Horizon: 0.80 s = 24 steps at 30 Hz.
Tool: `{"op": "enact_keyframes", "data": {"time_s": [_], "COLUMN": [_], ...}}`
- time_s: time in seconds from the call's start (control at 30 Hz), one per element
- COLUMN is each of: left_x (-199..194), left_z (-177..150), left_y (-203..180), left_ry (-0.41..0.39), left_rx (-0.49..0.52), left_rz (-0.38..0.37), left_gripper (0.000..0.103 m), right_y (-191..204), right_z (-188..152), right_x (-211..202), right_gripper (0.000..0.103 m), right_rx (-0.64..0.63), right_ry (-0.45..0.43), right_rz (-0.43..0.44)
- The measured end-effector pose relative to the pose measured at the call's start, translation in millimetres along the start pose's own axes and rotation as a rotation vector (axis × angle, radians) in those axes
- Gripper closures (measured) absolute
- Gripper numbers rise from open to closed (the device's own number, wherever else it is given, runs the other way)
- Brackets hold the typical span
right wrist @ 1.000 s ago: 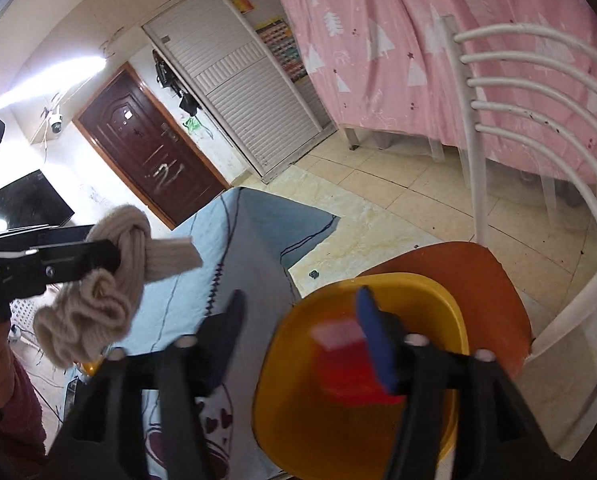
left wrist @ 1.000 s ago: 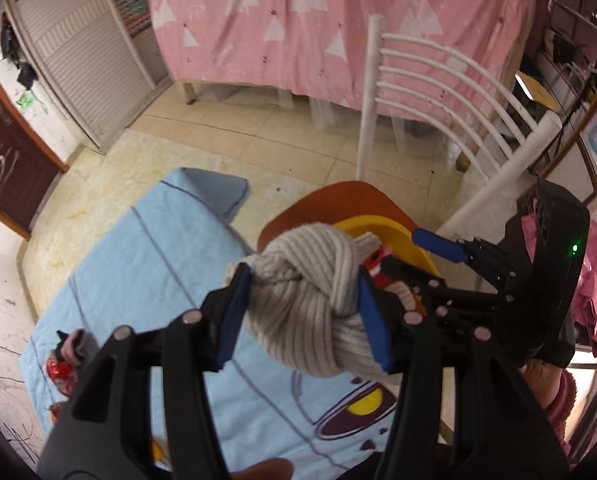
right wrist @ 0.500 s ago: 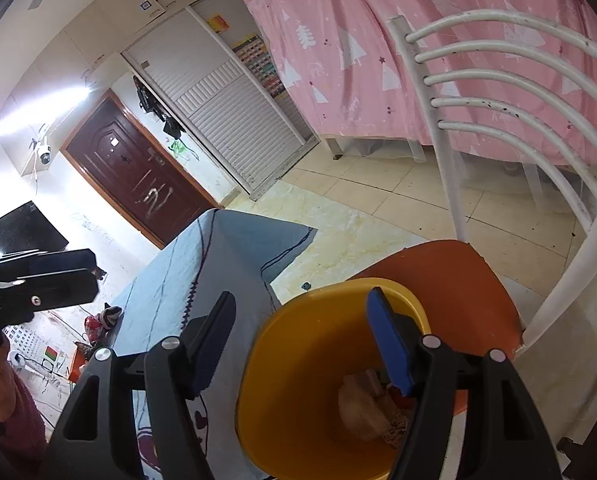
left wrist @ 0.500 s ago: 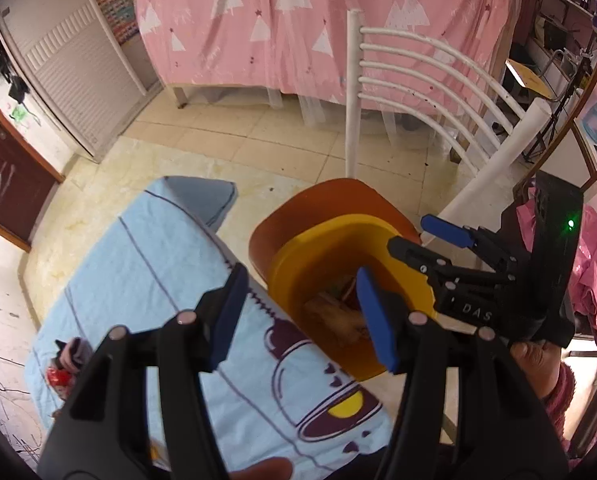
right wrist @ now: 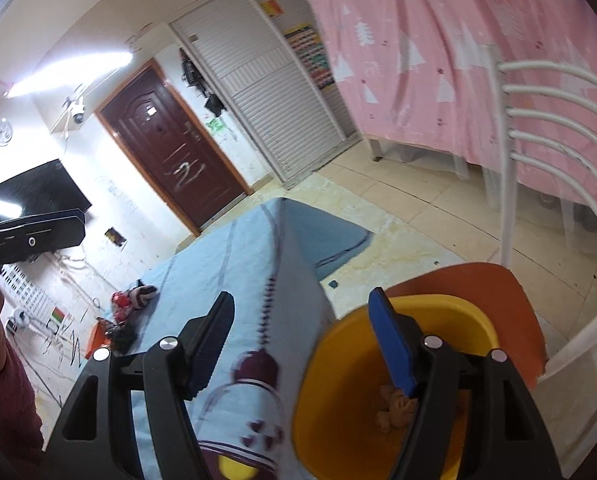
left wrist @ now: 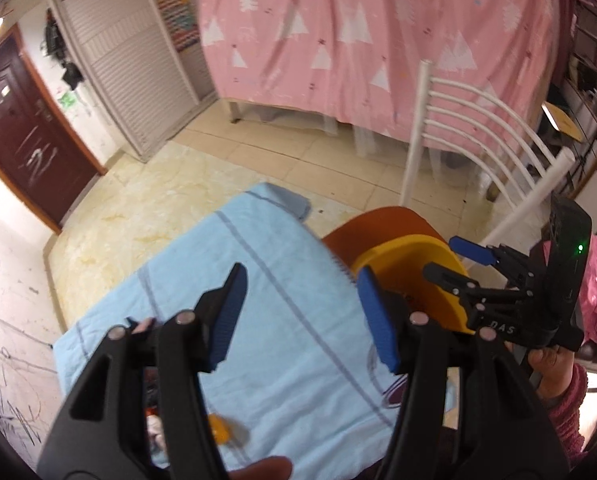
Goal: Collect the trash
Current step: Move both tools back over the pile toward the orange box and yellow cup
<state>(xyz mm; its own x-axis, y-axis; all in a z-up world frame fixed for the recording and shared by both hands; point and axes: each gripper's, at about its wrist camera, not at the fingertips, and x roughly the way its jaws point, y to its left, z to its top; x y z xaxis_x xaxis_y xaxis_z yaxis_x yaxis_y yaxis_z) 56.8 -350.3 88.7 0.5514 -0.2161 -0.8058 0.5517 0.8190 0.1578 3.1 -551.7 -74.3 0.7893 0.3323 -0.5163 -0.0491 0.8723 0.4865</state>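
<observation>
I saw my left hand-held gripper (left wrist: pixel 304 318) spread apart and empty above the blue-clothed worktop (left wrist: pixel 282 320). My right hand-held gripper (right wrist: pixel 304 338) was also apart, holding nothing, over the yellow bin (right wrist: pixel 338 360) on the orange chair (right wrist: pixel 506 296) at right. Beige knotted trash (right wrist: pixel 392 410) lay inside the bin; more trash (right wrist: pixel 132 298) sat at the worktop's far left.

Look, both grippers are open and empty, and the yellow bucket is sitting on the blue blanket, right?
Almost. The yellow bucket is not on the blue blanket; it sits on the orange chair seat beside the blanket, as the right wrist view shows. The rest holds: the left gripper and the right gripper are both open with nothing between their fingers.
</observation>
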Motion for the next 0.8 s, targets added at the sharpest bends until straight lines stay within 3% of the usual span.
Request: {"op": "enact_keyframes", "data": {"time_s": [0.47, 0.8], "left_x": [-50.8, -38.2], "left_z": [-64.4, -113.5], "left_y": [146.1, 205.0], "left_ry": [-0.042, 0.002], "left_rx": [-0.211, -0.322], "left_rz": [0.165, 0.179], "left_gripper": [0.035, 0.035], "right_y": [120.6, 196.0], "right_z": [-0.4, -16.1], "right_x": [47.6, 87.3], "right_gripper": [0.039, 0.038], "right_rx": [-0.187, -0.296], "right_ry": [0.105, 0.199], "right_rz": [0.149, 0.204]}}
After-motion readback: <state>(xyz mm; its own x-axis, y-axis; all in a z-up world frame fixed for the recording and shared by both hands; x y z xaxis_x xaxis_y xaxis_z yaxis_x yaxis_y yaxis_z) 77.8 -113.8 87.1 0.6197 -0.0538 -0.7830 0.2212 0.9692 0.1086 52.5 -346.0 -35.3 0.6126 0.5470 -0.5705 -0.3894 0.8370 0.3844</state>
